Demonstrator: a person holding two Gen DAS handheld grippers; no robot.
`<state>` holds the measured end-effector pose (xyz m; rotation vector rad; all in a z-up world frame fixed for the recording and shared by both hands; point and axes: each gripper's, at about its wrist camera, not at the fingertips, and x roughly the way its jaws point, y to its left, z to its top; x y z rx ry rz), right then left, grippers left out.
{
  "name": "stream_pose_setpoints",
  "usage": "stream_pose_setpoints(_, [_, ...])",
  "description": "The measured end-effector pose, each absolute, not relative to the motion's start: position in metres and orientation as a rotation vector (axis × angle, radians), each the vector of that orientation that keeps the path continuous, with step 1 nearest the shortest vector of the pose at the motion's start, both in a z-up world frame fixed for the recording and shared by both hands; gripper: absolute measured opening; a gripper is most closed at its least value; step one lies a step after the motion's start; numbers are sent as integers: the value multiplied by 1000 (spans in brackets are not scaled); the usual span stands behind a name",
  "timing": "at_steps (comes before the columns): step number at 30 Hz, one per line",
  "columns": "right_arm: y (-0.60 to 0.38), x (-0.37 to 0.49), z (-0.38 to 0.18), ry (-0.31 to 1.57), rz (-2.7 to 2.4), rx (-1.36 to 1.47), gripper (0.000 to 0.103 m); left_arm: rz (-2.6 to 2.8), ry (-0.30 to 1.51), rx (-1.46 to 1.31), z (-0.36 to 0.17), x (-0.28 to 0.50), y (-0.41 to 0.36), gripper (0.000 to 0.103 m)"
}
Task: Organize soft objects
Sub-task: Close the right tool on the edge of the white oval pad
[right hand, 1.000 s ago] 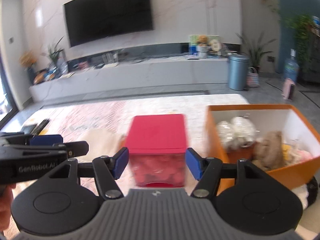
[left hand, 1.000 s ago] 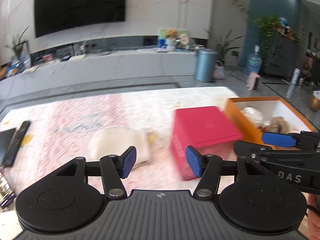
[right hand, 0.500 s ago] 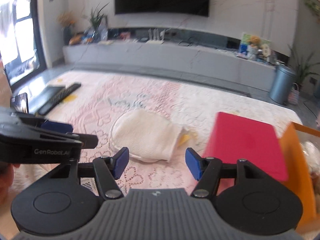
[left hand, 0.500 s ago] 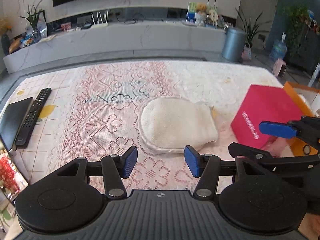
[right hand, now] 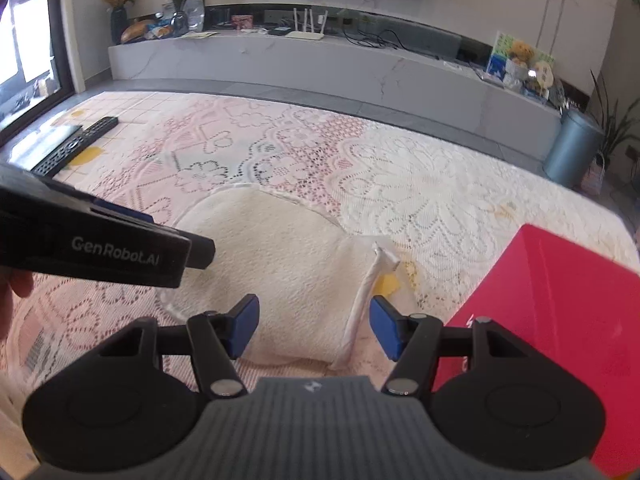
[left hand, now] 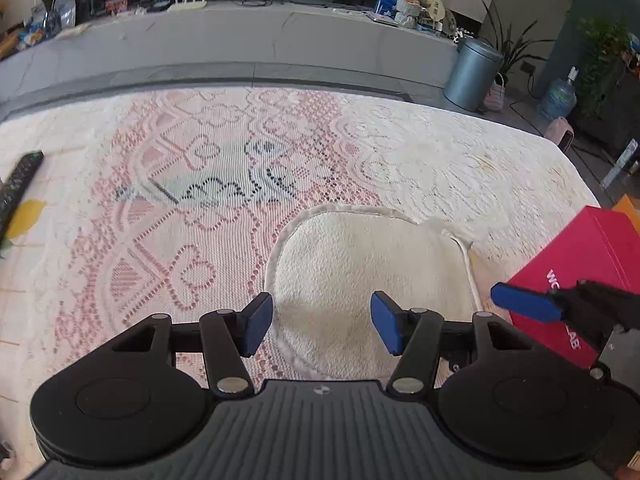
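Note:
A cream fleecy cloth [left hand: 372, 264] with a white hem lies flat on the lace tablecloth; it also shows in the right wrist view [right hand: 280, 264]. My left gripper [left hand: 322, 322] is open and empty, hovering over the cloth's near left edge. My right gripper [right hand: 312, 328] is open and empty over the cloth's near right edge, where a white strap [right hand: 366, 292] sticks up. Each gripper shows in the other's view: the right one [left hand: 560, 308] and the left one [right hand: 100, 244].
A red box [left hand: 584, 280] stands to the right of the cloth, also in the right wrist view [right hand: 560, 320]. An orange corner [left hand: 628, 206] peeks behind it. A black remote [right hand: 76, 144] and a dark tablet lie at the far left. The lace tablecloth [left hand: 440, 152] covers the table.
Both grippers have swung left from the red box and orange bin and moved down close over the cream cloth. Both stay open.

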<state>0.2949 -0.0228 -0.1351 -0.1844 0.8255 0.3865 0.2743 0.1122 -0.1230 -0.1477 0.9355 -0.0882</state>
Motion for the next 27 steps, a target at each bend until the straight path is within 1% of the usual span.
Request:
stream_pose_setpoints(1, [-24, 296, -138, 831, 387, -172, 59, -75, 946, -148, -126, 275, 113, 67])
stream_pose_setpoints(2, [-24, 297, -140, 832, 389, -168, 51, -68, 947, -145, -127, 275, 114, 67])
stream_pose_setpoints(3, [-23, 296, -143, 832, 388, -163, 39, -65, 949, -145, -129, 275, 114, 67])
stream_pose_setpoints(4, [-21, 299, -146, 838, 393, -158, 34, -70, 960, -151, -129, 275, 114, 64])
stream_pose_setpoints(5, [-21, 300, -149, 852, 409, -146, 24, -68, 963, -154, -129, 276, 113, 60])
stream_pose_setpoints(6, [-21, 301, -151, 862, 420, -136, 15, -65, 965, -152, -129, 276, 113, 52])
stream_pose_setpoints(7, [-21, 300, -152, 855, 422, -135, 14, -65, 968, -148, -129, 275, 112, 44])
stream_pose_setpoints(8, [-21, 299, -151, 850, 424, -136, 13, -52, 964, -138, -128, 274, 111, 39])
stream_pose_setpoints(9, [-21, 298, -151, 849, 425, -136, 8, -43, 962, -129, -127, 274, 111, 27])
stream_pose_setpoints(10, [-21, 298, -151, 849, 427, -133, 8, -44, 961, -127, -126, 273, 110, 7])
stream_pose_setpoints(12, [-22, 297, -149, 853, 433, -126, 7, -43, 955, -109, -124, 268, 106, 1])
stream_pose_setpoints(15, [-23, 294, -146, 847, 441, -122, 7, -53, 947, -94, -117, 260, 102, 0])
stream_pose_setpoints(21, [-25, 285, -134, 844, 473, -117, 7, -76, 1057, -128, -118, 238, 103, 0])
stream_pose_setpoints(23, [-26, 281, -130, 840, 481, -113, 7, -64, 1053, -139, -120, 231, 106, 0])
stream_pose_setpoints(24, [-26, 280, -129, 836, 474, -116, 8, -54, 1040, -144, -120, 230, 107, 0])
stream_pose_setpoints(25, [-26, 280, -130, 828, 467, -123, 9, -46, 1027, -153, -119, 231, 109, 4])
stream_pose_setpoints(26, [-25, 280, -130, 818, 454, -130, 15, -38, 1008, -173, -117, 232, 112, 7])
stream_pose_setpoints(27, [-24, 281, -131, 812, 445, -137, 33, -33, 992, -193, -116, 233, 115, 17])
